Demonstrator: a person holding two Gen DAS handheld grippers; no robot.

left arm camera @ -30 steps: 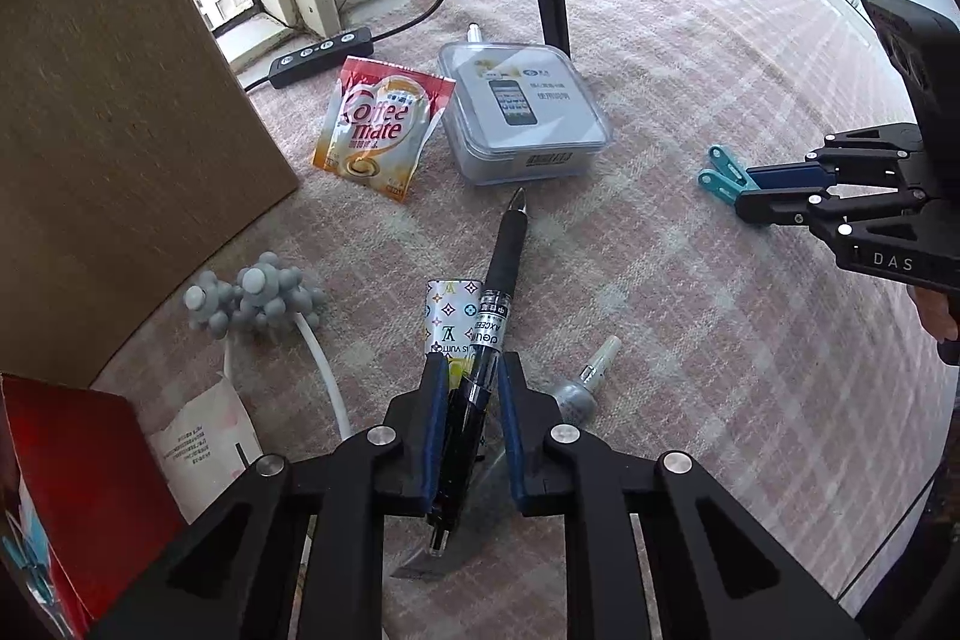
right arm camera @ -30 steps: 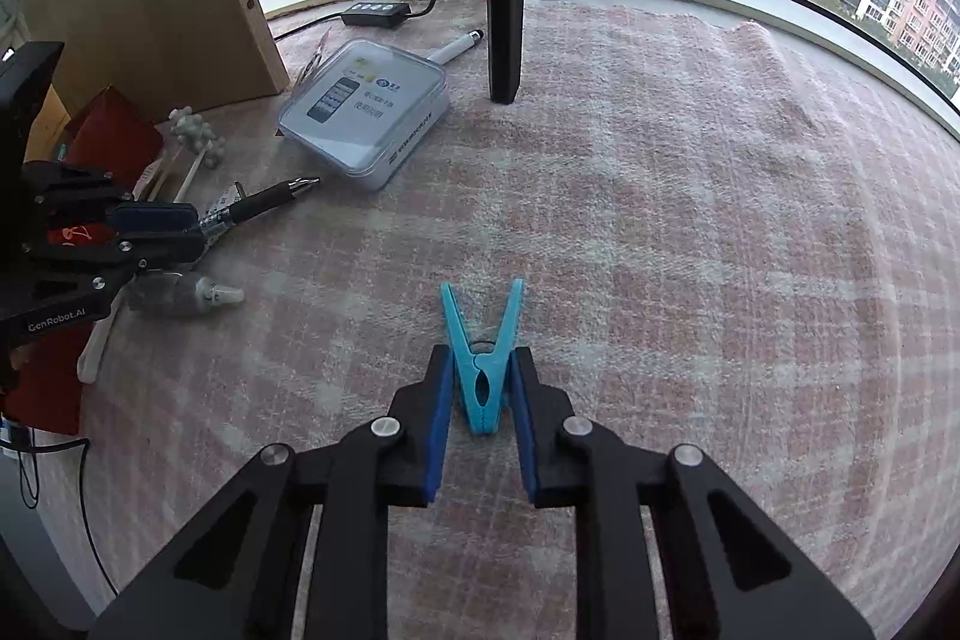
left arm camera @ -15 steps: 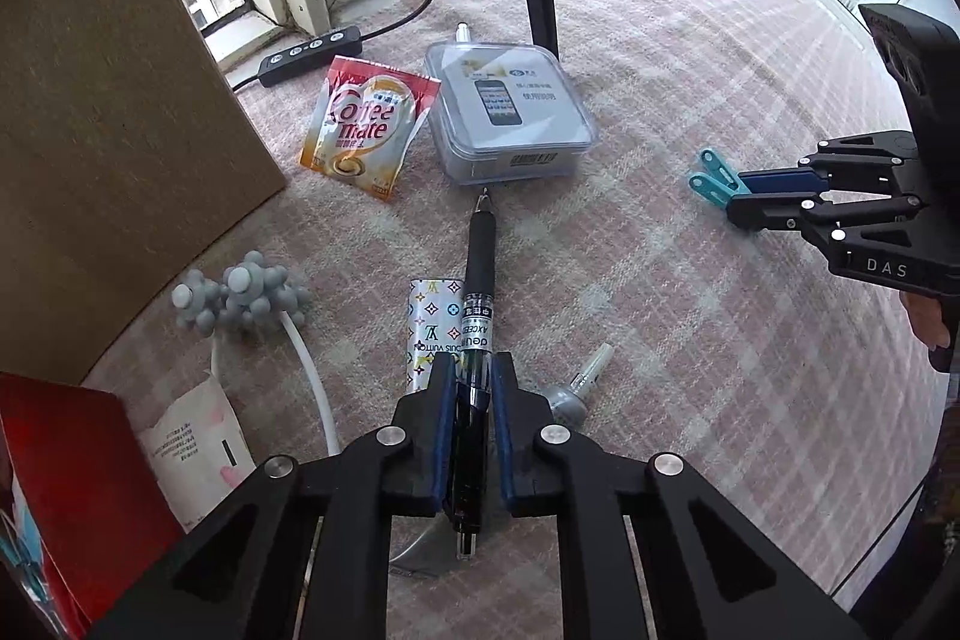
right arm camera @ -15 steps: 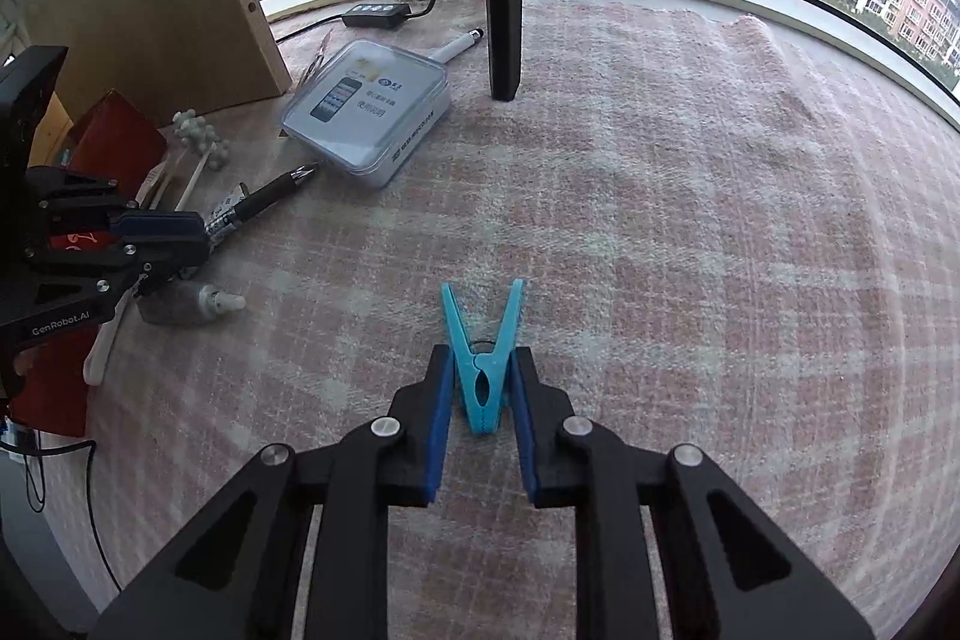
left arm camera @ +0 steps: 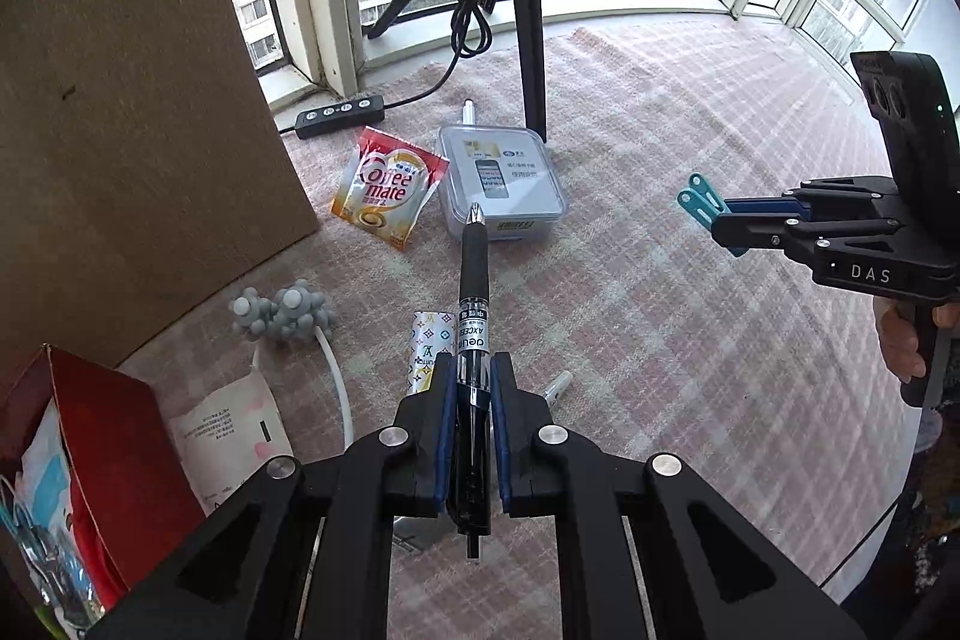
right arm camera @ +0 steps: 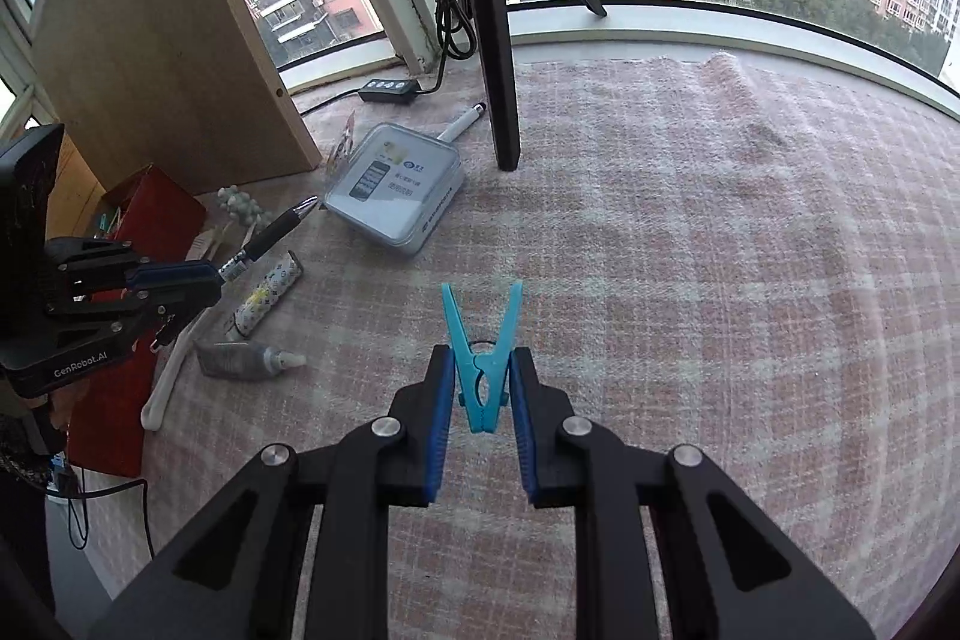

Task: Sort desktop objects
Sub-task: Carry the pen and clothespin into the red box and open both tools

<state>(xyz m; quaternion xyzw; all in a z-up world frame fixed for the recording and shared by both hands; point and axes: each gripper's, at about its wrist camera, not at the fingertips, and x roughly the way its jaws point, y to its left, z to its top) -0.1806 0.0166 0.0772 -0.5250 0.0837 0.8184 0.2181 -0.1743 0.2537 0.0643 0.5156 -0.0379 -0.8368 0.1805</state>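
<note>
The left gripper (left arm camera: pixel 470 400) has risen since the earlier frame, lifting the black pen (left arm camera: pixel 473 316) clear of the checked bench (left arm camera: pixel 660 340); its fingers pinch the barrel, and the tip now points over the clear plastic box (left arm camera: pixel 501 181). Left of that box lies a Coffee-mate sachet (left arm camera: pixel 387 187), clear only in the left view. Right of the box, the right gripper (right arm camera: pixel 480 394) is unchanged, fingers pinching a teal clothespin (right arm camera: pixel 482 358) above the bench. Only the right view shows the grey tube (right arm camera: pixel 246 359) fully.
</note>
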